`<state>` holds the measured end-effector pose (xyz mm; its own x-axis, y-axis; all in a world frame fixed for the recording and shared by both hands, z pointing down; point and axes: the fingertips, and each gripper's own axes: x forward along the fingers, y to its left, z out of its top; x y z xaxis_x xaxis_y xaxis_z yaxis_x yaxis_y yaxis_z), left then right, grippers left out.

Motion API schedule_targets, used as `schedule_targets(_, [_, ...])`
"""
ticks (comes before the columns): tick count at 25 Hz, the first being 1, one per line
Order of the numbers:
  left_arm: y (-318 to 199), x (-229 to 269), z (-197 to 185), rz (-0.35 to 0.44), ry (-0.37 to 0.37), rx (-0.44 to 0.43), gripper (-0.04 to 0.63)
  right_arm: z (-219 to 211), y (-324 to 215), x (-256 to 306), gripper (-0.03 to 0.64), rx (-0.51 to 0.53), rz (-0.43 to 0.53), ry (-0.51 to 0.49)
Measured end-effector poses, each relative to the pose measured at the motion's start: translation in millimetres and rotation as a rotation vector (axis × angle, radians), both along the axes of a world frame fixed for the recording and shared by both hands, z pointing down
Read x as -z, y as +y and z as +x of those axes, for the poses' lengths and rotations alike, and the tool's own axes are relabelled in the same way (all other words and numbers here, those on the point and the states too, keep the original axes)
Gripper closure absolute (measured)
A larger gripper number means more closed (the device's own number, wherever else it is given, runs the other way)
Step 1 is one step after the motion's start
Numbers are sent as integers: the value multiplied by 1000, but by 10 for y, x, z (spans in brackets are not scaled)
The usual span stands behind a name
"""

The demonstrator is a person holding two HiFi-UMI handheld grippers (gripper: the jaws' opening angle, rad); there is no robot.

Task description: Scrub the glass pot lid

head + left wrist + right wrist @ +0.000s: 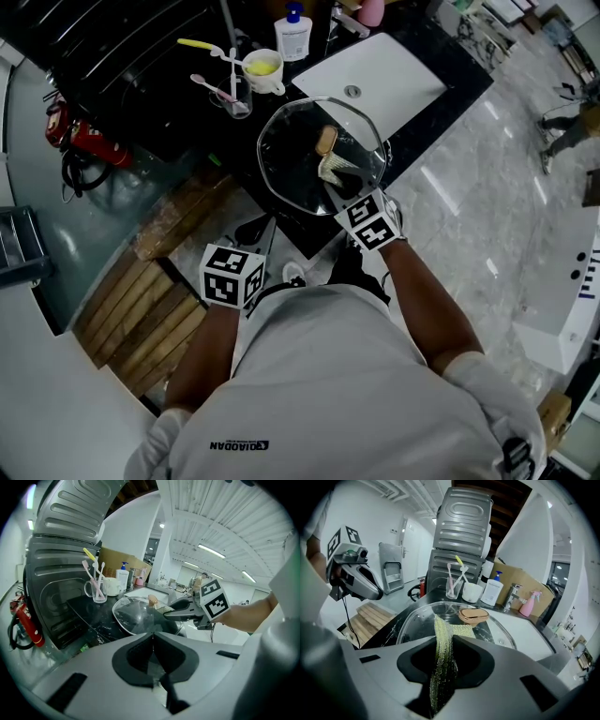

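Note:
The glass pot lid (298,161) lies on the black counter (178,112), its tan knob (325,141) facing up. My right gripper (339,184) reaches over the lid's near edge, shut on a yellow-green scrub cloth (443,641). The cloth's free end rests on the glass beside the knob (473,615). In the right gripper view the lid (417,620) fills the space just ahead of the jaws. My left gripper (152,638) is shut with nothing in it. It is held back from the counter, short of the lid (133,613); its marker cube (232,275) is close to my body.
A white sink basin (380,80) lies right of the lid. Behind the lid stand a glass of toothbrushes (236,96), a white cup (264,71) and a soap bottle (293,33). Wooden slats (150,314) and a red extinguisher (80,136) are on the floor at left.

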<state>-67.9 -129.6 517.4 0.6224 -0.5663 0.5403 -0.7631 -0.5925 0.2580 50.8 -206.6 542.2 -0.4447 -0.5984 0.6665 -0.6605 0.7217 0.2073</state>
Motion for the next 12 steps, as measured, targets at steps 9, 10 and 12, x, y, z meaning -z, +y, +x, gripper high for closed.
schedule_targets(9, [69, 16, -64, 9, -8, -2, 577, -323, 205, -42, 517, 129, 7, 61])
schedule_targets(10, [76, 22, -61, 10, -8, -2, 577, -356, 237, -51, 517, 145, 7, 67])
schedule_targets(12, [89, 35, -54, 12, -6, -3, 577, -404, 302, -63, 517, 171, 5, 73])
